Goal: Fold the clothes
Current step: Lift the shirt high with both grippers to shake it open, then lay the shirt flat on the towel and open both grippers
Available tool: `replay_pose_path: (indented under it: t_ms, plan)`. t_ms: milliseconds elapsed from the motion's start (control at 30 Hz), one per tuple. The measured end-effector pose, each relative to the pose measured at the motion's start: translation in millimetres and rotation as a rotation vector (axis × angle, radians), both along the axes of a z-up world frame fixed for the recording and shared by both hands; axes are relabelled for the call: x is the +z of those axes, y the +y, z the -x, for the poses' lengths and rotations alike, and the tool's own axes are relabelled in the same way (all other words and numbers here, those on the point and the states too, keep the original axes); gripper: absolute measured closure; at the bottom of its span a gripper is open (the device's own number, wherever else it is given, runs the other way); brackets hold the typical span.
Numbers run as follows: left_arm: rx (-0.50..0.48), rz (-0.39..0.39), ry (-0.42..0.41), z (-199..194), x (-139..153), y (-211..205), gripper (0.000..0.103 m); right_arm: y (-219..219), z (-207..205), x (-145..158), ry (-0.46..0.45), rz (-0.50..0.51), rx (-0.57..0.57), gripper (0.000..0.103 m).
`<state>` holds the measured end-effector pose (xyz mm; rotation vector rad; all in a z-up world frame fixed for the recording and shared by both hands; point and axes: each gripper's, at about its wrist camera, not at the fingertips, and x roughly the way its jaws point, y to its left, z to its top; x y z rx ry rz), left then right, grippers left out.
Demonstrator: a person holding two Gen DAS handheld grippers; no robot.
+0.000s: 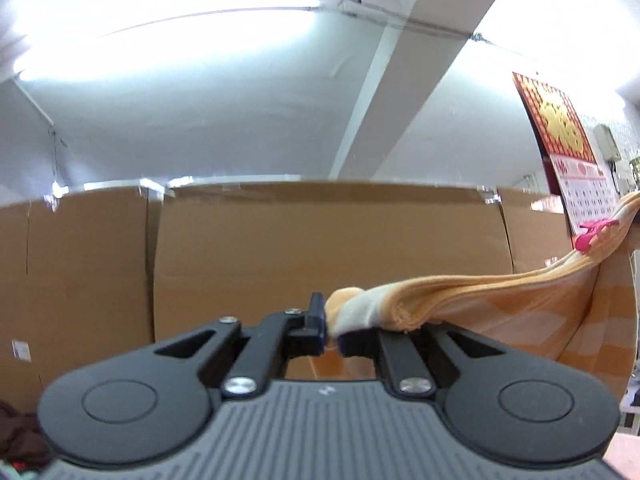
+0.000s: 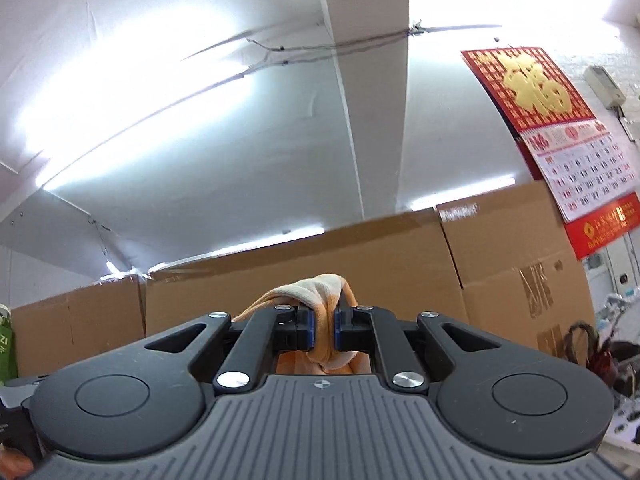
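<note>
An orange and white striped garment with a pink print hangs in the air. My left gripper is shut on one bunched edge of it, and the cloth stretches from there up and to the right, out of the frame. My right gripper is shut on another bunched part of the same garment, which folds over the fingertips and hangs below them. Both grippers point upward toward the ceiling. The lower part of the garment is hidden.
Tall cardboard boxes stand close in front, also in the right wrist view. A red wall calendar hangs at the right. Dark clothes lie at the lower left. Cluttered items sit at the right.
</note>
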<state>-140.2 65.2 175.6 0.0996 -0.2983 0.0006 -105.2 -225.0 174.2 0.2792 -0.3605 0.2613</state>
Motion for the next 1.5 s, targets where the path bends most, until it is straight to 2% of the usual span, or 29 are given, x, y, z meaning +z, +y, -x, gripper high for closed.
replay_pose_path:
  t_ms: [200, 300, 367, 567, 700, 867, 1000, 1033, 1067, 1133, 1200, 1267, 1300, 1367, 1400, 1433, 1500]
  plan:
    - [0.045, 0.000, -0.135, 27, 54, 9, 0.094, 11, -1, 50, -0.078, -0.012, -0.016, 0.094]
    - [0.093, -0.034, -0.183, 36, 64, 5, 0.094, 15, -1, 66, -0.101, -0.020, -0.014, 0.094]
    - [0.107, -0.045, -0.186, 38, 68, 3, 0.094, 20, -1, 71, -0.112, -0.007, -0.017, 0.094]
    - [0.150, -0.051, -0.086, 2, 46, 1, 0.094, 38, -21, 60, -0.075, 0.039, -0.052, 0.094]
    - [0.193, -0.044, 0.022, -41, 19, 5, 0.094, 45, -56, 40, 0.035, 0.065, -0.069, 0.094]
    - [0.252, -0.062, 0.226, -119, -36, 8, 0.094, 52, -118, 5, 0.205, 0.135, -0.093, 0.094]
    - [0.298, -0.076, 0.390, -181, -81, 11, 0.092, 65, -176, -42, 0.372, 0.224, -0.120, 0.094]
    - [0.309, -0.080, 0.431, -197, -92, 11, 0.089, 69, -191, -55, 0.413, 0.249, -0.133, 0.094]
    - [0.309, -0.091, 0.502, -215, -111, 11, 0.087, 73, -206, -68, 0.456, 0.283, -0.151, 0.094]
    - [0.288, -0.106, 0.661, -250, -149, 14, 0.075, 83, -242, -103, 0.570, 0.371, -0.210, 0.086]
    - [0.240, -0.086, 0.839, -275, -184, 23, 0.066, 85, -267, -133, 0.681, 0.442, -0.281, 0.067]
    - [0.229, -0.067, 0.928, -282, -210, 34, 0.066, 79, -280, -153, 0.768, 0.452, -0.330, 0.067]
    - [0.223, -0.056, 0.928, -277, -214, 39, 0.065, 73, -282, -160, 0.802, 0.435, -0.343, 0.067]
    - [0.211, -0.034, 0.914, -265, -219, 49, 0.053, 55, -274, -164, 0.841, 0.355, -0.273, 0.066]
    - [0.181, -0.017, 0.922, -255, -217, 54, 0.038, 45, -270, -167, 0.860, 0.315, -0.236, 0.063]
    - [0.147, 0.002, 0.932, -245, -214, 59, 0.029, 35, -261, -168, 0.886, 0.280, -0.187, 0.061]
    - [0.054, 0.052, 0.921, -215, -207, 67, 0.027, 14, -237, -169, 0.918, 0.225, -0.105, 0.059]
